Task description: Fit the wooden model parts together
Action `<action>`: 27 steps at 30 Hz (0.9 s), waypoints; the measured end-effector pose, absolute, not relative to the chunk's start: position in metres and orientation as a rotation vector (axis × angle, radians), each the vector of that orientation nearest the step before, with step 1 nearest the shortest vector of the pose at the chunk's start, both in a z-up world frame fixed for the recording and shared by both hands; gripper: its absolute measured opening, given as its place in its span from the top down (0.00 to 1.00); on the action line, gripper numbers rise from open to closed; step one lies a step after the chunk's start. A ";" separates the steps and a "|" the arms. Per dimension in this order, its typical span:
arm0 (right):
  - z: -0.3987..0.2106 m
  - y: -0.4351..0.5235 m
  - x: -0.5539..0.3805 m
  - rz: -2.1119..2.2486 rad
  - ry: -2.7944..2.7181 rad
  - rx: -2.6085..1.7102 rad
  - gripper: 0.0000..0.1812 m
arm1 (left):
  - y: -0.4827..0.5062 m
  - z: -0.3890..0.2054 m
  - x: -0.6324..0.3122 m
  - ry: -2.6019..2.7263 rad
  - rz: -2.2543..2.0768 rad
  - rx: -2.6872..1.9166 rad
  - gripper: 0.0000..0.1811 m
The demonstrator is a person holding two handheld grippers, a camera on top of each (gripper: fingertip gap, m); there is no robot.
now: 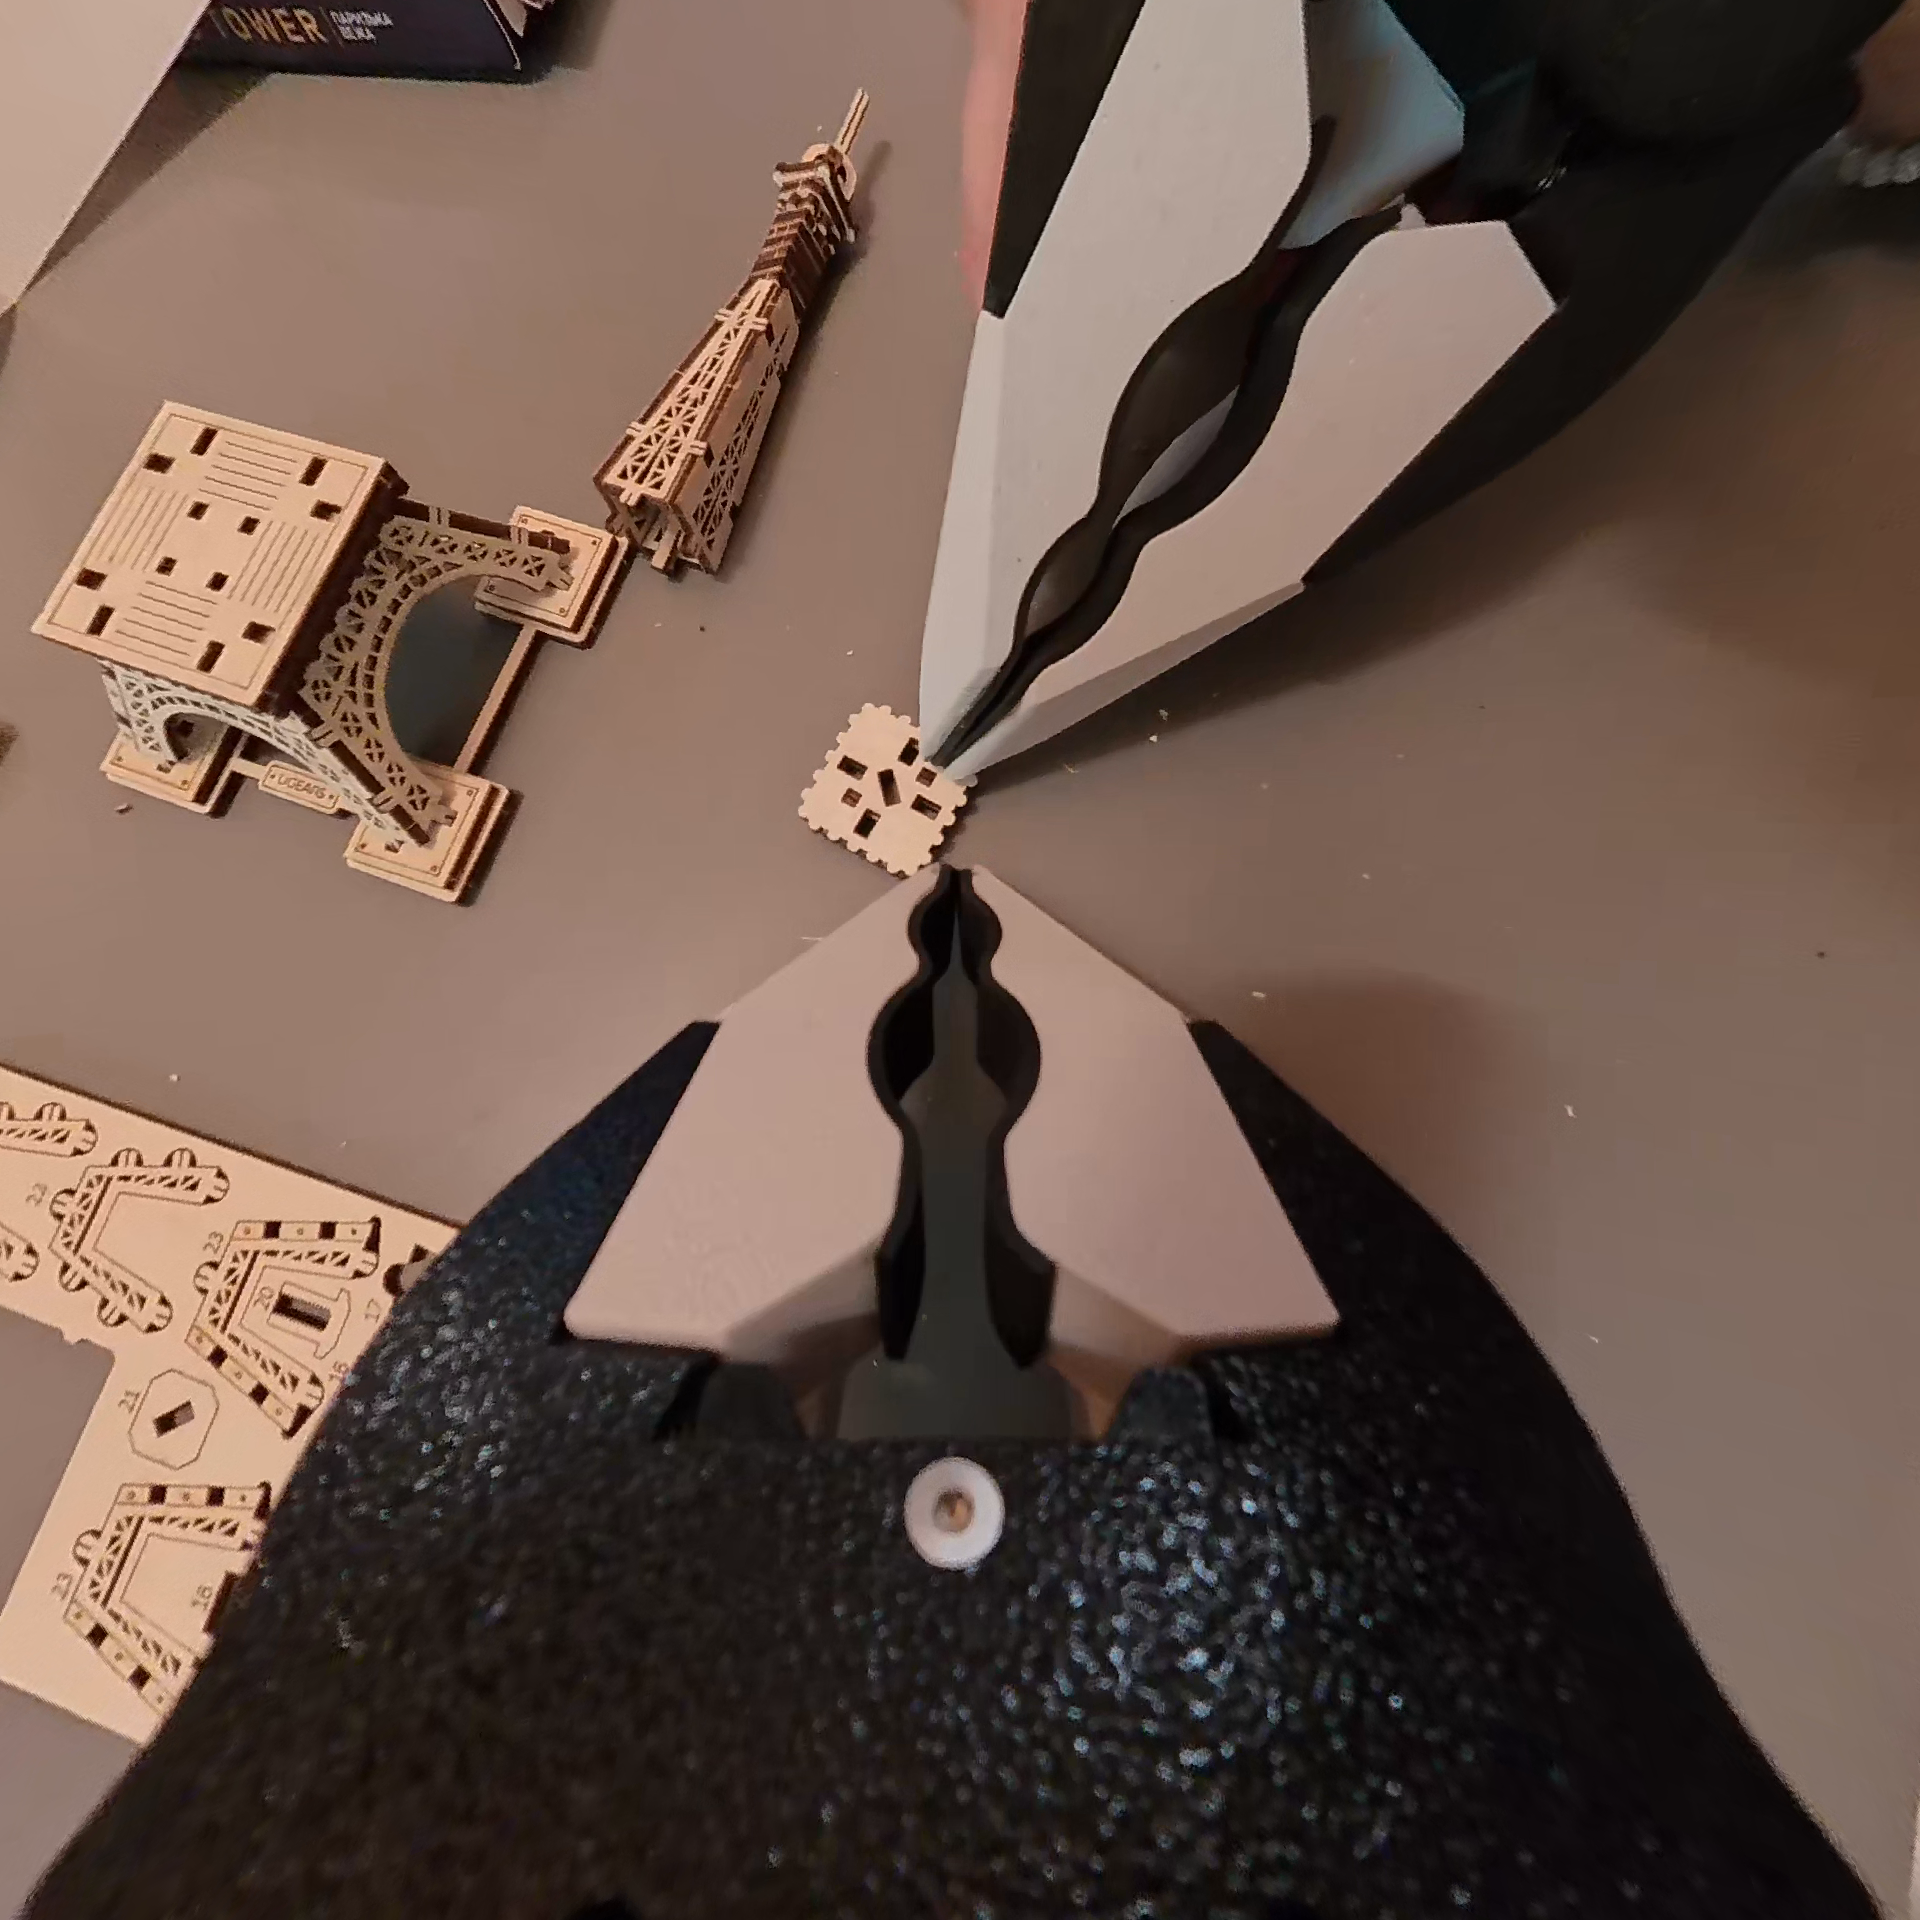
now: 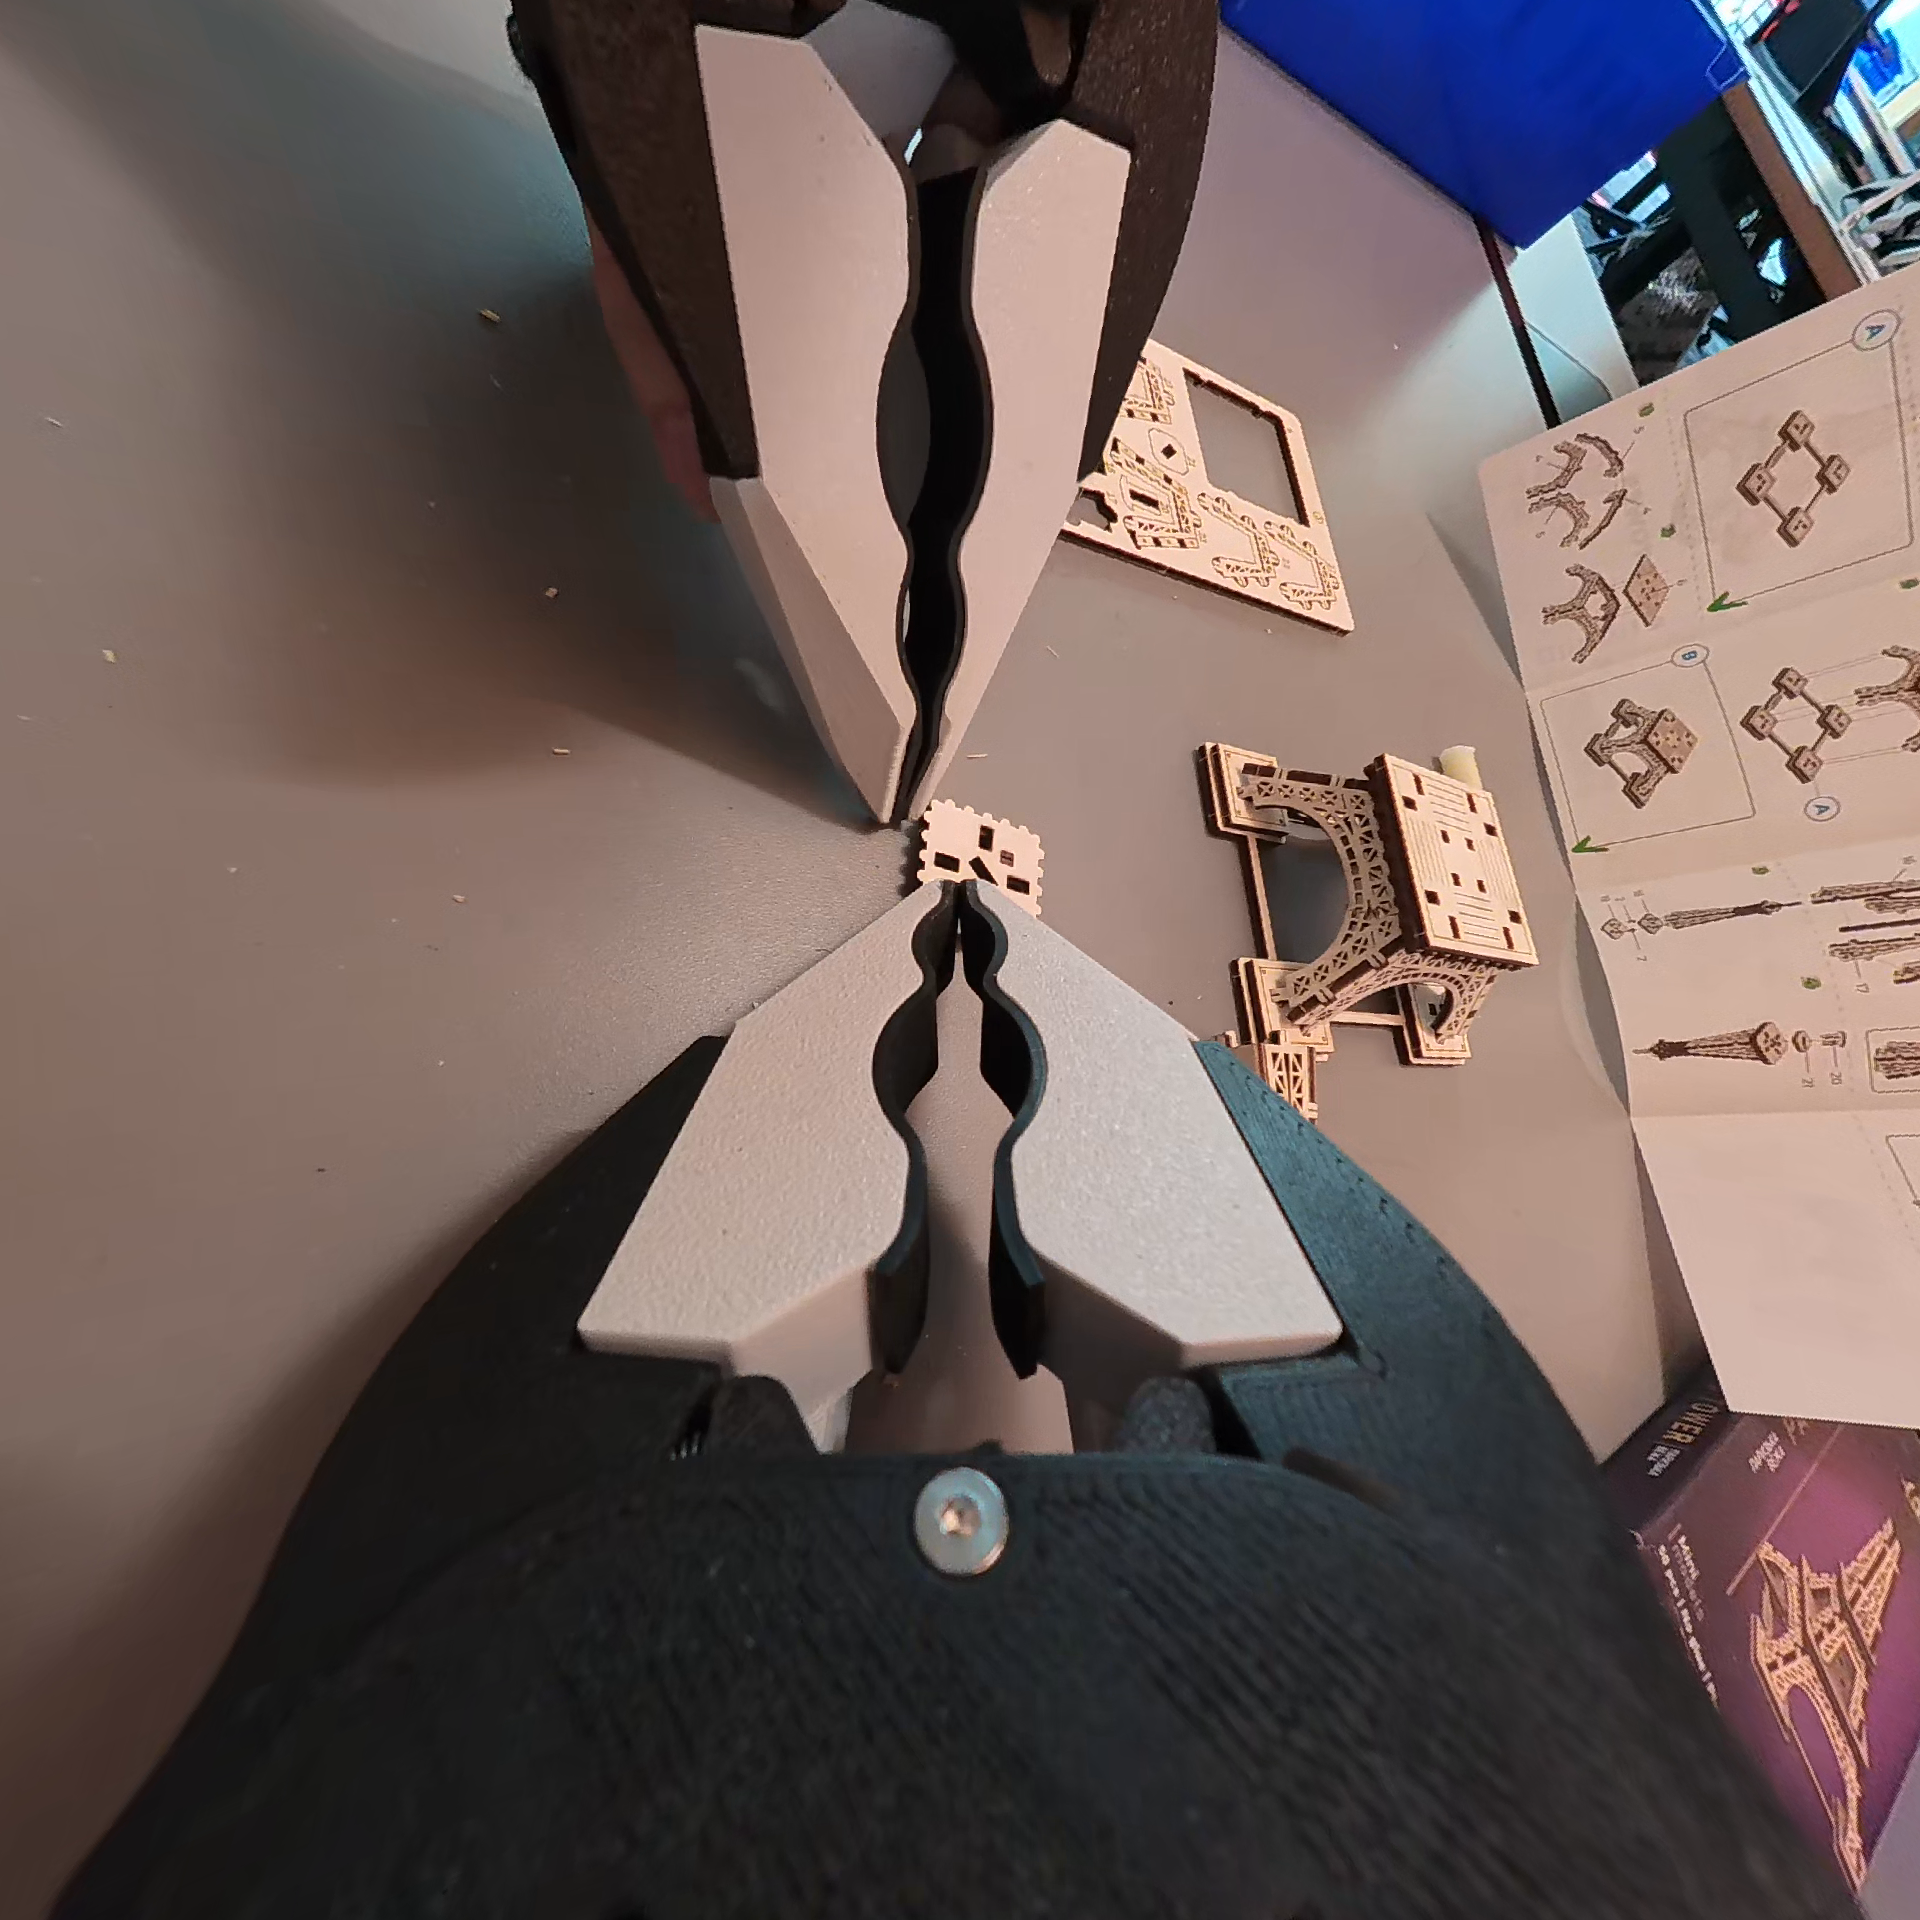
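Left gripper (image 1: 951, 878) closed at square wooden plate (image 1: 891, 788) edge, right gripper (image 2: 958, 902) opposite.

Workshop, grey worktable (image 2: 312, 520), blue bin (image 2: 1475, 104), racks (image 2: 1766, 239)

Right claw (image 2: 957, 902) closed, tips at small wooden square (image 2: 982, 858); left claw (image 2: 902, 805) opposite, closed.

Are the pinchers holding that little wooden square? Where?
Nothing looks gripped. The square lies flat on the table; the left gripper and right gripper, both shut, only touch its edges.
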State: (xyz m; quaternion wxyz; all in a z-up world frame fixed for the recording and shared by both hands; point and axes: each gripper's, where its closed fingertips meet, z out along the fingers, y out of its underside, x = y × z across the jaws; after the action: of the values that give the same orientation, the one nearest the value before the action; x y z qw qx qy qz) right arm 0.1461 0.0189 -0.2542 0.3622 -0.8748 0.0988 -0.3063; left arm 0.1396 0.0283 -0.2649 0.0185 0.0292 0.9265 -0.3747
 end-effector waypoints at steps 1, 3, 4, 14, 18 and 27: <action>-0.254 0.019 0.146 -0.785 0.252 -2.253 1.00 | 0.029 -0.265 0.140 2.877 -1.163 0.090 1.00; -0.253 0.018 0.146 -0.784 0.256 -2.247 1.00 | 0.030 -0.265 0.141 2.881 -1.161 0.082 1.00; -0.252 0.017 0.146 -0.783 0.262 -2.239 1.00 | 0.031 -0.265 0.141 2.880 -1.159 0.076 1.00; -0.227 -0.006 0.149 -0.620 0.420 -2.155 1.00 | 0.032 -0.254 0.147 2.877 -1.225 0.079 1.00; -0.224 0.003 0.158 -0.483 0.462 -2.134 1.00 | 0.023 -0.244 0.147 2.930 -1.239 0.153 1.00; -0.246 0.012 0.160 -0.352 0.417 -2.261 1.00 | 0.020 -0.254 0.154 3.023 -0.977 0.255 1.00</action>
State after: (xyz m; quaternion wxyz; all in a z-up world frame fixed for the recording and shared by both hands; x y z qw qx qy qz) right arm 0.1603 0.0125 -0.2460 0.3965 -0.8925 0.1645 -0.1388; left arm 0.1543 0.0200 -0.2544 -0.0228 0.0799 0.9483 -0.3064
